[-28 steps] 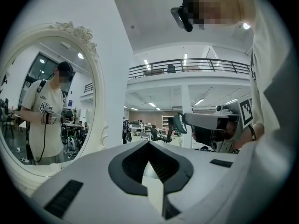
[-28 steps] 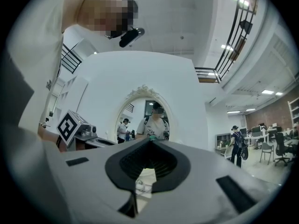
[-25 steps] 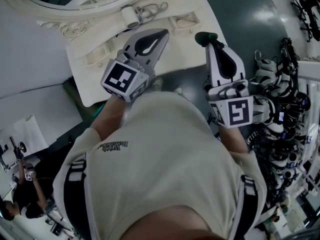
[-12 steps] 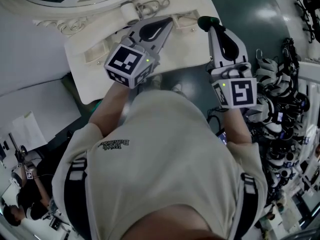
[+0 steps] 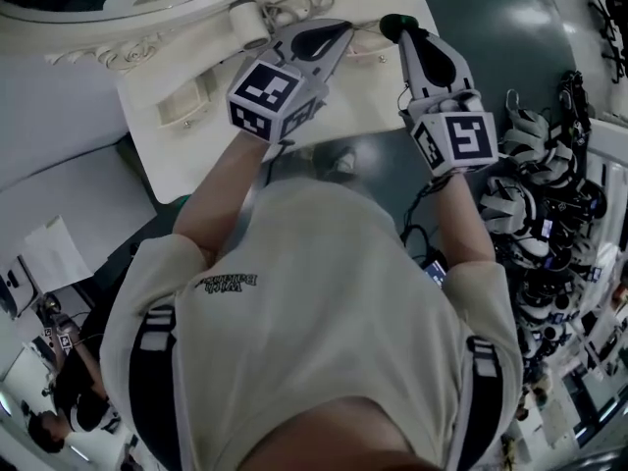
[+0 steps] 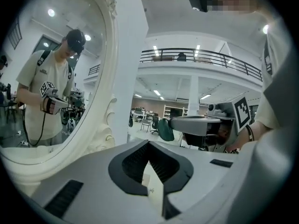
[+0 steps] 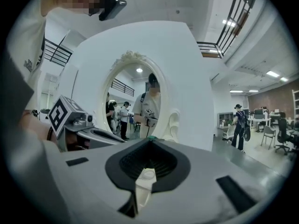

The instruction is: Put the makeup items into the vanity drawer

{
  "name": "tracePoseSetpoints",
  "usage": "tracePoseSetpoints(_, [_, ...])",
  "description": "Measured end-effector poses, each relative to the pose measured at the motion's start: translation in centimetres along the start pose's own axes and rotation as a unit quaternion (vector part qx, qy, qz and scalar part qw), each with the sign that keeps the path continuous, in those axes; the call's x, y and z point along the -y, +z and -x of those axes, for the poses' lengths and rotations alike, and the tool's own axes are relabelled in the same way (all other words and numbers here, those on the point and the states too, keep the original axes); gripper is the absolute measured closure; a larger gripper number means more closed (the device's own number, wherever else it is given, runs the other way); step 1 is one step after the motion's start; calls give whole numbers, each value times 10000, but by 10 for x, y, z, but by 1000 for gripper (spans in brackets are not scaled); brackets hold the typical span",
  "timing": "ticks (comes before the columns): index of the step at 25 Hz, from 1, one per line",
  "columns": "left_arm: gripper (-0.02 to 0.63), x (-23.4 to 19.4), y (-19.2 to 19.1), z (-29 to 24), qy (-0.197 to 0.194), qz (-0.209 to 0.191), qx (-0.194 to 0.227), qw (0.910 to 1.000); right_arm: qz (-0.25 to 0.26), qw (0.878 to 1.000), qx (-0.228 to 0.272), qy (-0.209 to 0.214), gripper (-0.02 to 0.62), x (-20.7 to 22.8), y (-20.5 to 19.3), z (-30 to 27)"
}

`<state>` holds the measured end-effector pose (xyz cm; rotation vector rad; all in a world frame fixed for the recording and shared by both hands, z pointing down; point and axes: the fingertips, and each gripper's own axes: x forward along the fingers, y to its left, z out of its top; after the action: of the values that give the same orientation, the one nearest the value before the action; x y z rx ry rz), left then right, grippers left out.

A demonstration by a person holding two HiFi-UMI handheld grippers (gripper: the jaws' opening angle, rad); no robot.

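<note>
Two claws hover shut and empty over the desk [image 5: 167, 155]: the left claw [image 5: 339, 32] is just beside the white jar [image 5: 247, 20], and the right claw [image 5: 396, 26] is farther from that jar.

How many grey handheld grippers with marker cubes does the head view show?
2: left gripper above the cream vanity top, right gripper near its right edge.

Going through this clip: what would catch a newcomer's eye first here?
The ornate white oval mirror dominates, standing at the back of the white vanity top. Over that top both grippers reach forward side by side: the left gripper and the right gripper, whose shut tongs show a dark green item at the tip.
</note>
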<state>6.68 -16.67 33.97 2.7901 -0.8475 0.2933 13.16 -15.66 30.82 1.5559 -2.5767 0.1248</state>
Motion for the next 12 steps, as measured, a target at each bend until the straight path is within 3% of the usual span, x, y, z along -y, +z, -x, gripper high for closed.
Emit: tracePoseSetpoints(12, [600, -52, -102, -62, -13, 587, -949, 9938, -326, 9931, -1122, 45, 591, 31, -117, -73])
